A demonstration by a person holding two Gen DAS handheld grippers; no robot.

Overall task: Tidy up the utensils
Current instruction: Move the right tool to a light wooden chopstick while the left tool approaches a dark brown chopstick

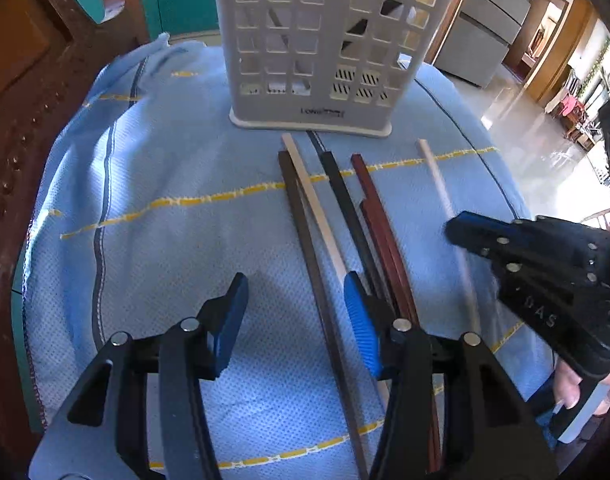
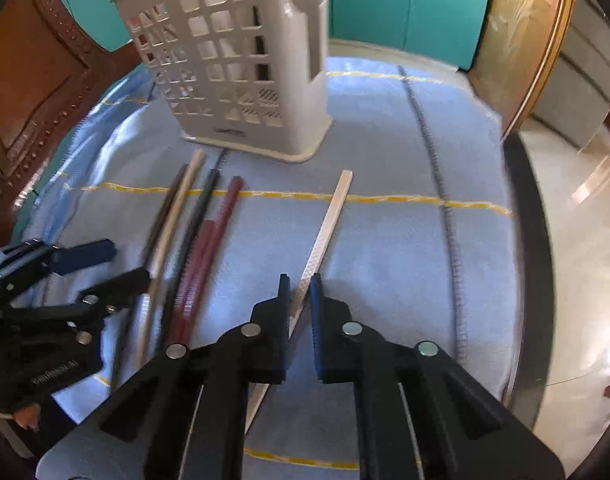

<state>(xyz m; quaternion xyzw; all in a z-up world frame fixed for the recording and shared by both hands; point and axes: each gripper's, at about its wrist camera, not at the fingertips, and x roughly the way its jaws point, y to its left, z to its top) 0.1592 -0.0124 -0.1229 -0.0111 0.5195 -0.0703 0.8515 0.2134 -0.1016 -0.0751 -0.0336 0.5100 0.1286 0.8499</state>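
**Chopsticks laid out before a lettered holder**

Blue towel cloth [image 1: 177, 264] with yellow stitched lines covers the bench, and teal cabinet doors [image 2: 409, 4] fill the top of the right wrist view. A white lattice utensil holder [image 1: 317, 48] stands at upper centre of the left wrist view; dark lettering on its base rim reads something like "LONG…", too small to make out fully. Below it lie loose chopsticks [image 1: 305, 216] side by side: dark brown, pale, black and two reddish ones. A separate pale chopstick [image 2: 325, 232] lies apart, right of that group. The left claw [image 1: 297, 316] is spread, hovering low over the dark brown and pale sticks without pressing them. The right claw [image 2: 299, 300] is pinching the separate pale chopstick near its lower part. Raised letters on its body, seen at right in the left wrist view, read "DAS".
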